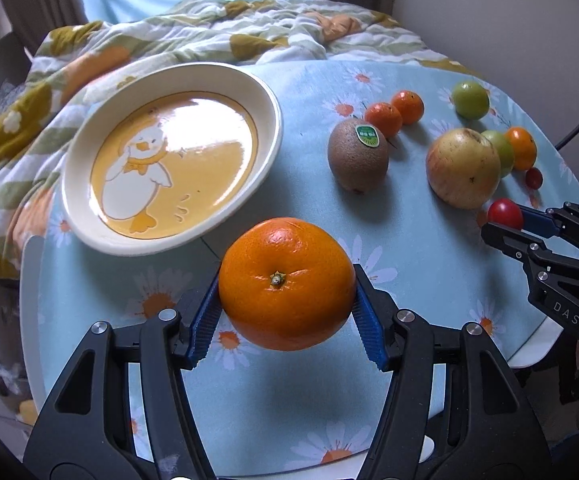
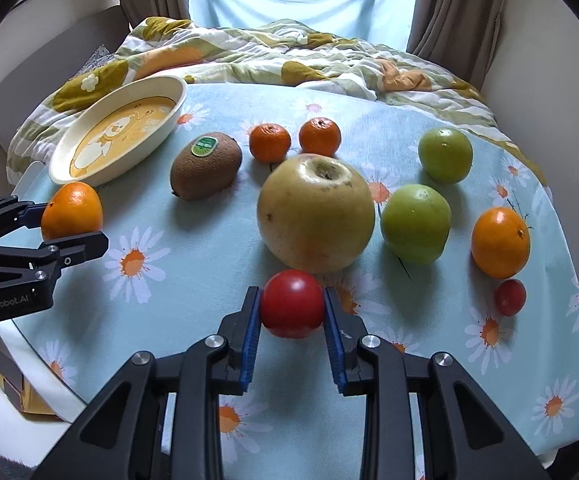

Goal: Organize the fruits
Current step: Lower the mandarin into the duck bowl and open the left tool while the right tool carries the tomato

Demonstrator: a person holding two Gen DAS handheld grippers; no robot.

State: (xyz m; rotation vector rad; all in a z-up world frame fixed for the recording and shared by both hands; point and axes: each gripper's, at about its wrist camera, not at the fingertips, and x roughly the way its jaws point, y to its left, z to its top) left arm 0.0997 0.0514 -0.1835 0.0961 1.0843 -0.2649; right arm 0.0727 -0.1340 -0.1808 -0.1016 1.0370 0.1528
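My left gripper is shut on a large orange and holds it above the table, just in front of the cream duck plate. The plate holds no fruit. My right gripper is shut on a red tomato low over the cloth, in front of a big yellow apple. In the right wrist view the left gripper with its orange shows at the left, near the plate.
On the daisy cloth lie a kiwi, two small mandarins, two green fruits, an orange and a small red tomato. A rumpled blanket lies behind the table.
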